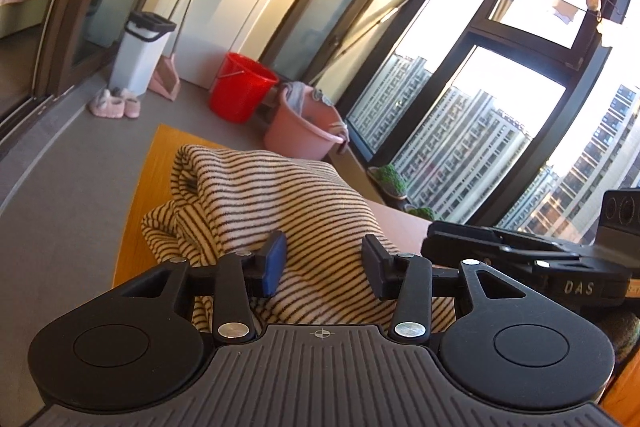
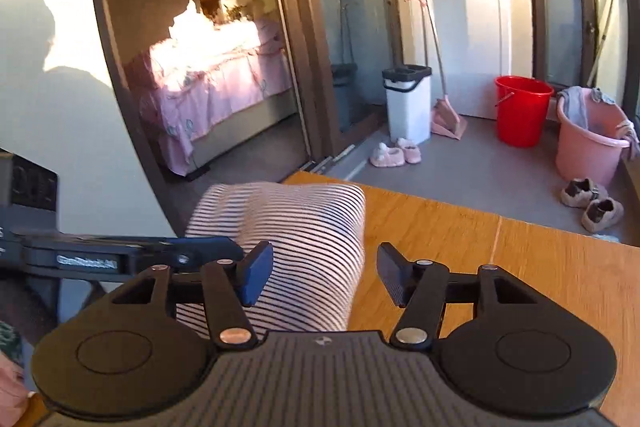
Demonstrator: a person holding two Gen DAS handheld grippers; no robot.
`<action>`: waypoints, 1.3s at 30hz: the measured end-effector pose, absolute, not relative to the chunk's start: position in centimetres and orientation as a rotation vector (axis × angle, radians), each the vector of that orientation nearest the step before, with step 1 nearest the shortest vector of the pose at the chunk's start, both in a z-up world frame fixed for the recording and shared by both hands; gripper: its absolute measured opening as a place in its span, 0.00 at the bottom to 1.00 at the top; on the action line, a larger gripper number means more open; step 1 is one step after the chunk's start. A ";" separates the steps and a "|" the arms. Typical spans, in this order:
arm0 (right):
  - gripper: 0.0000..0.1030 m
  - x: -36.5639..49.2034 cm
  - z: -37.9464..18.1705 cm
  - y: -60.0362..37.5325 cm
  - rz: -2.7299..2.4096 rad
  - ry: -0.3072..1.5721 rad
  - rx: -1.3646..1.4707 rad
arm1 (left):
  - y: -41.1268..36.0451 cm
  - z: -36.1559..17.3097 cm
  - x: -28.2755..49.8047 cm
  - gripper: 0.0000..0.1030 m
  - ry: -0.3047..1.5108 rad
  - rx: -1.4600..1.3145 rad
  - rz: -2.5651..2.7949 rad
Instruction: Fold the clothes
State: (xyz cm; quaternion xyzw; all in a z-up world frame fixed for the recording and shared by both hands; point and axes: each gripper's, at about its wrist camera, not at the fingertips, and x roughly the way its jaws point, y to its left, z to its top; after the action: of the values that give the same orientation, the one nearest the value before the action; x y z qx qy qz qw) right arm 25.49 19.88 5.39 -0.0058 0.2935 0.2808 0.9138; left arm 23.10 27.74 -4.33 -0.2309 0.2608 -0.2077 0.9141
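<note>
A striped garment (image 1: 276,203), cream with thin dark horizontal stripes, lies bundled on a wooden table (image 2: 500,267). It is folded over on itself into a thick, rounded roll, with a looser layer spilling out at its lower left edge in the left wrist view. The fabric looks soft and knit-like, and warm sunlight washes its top pinkish.

The left gripper (image 1: 324,263) hovers right over the garment, its 2 fingers spread wide apart with striped cloth showing in the gap between them; whether the fingers touch the fabric I cannot tell. The right gripper (image 2: 324,275) is also wide open and holds nothing; its blue-padded left finger sits over the garment's right edge, while its other finger is over bare table. Each tool shows beside the garment in the other's view.

Beyond the garment, on the grey floor, stand a red bucket (image 2: 522,109) and a pink tub (image 2: 588,143) with cloths draped on its rim. Farther from the garment are a white bin (image 2: 408,103), a pink dustpan (image 2: 448,121), and 2 pairs of slippers. Tall windows (image 1: 480,115) rise to the garment's right, showing apartment towers.
</note>
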 end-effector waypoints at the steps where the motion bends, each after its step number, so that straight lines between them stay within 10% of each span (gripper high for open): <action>1: 0.64 24.8 5.6 19.7 0.591 0.599 -0.010 | 27.8 -4.5 23.1 0.45 0.535 -0.478 -0.430; 9: 0.83 23.7 2.6 21.0 0.492 0.622 -0.121 | 28.1 -4.2 22.8 0.39 0.534 -0.505 -0.427; 15: 0.94 23.5 2.7 20.8 0.456 0.595 -0.157 | 27.1 -2.0 20.3 0.74 0.505 -0.463 -0.393; 39: 1.00 29.0 3.9 20.8 0.417 0.589 -0.080 | 27.5 -3.5 20.5 0.92 0.617 -0.282 -0.221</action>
State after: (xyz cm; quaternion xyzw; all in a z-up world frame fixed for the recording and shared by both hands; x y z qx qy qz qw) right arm 29.00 20.81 3.94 -0.0391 0.2879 0.2041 0.9349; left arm 20.47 27.53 -3.54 -0.1381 0.3021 -0.1082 0.9370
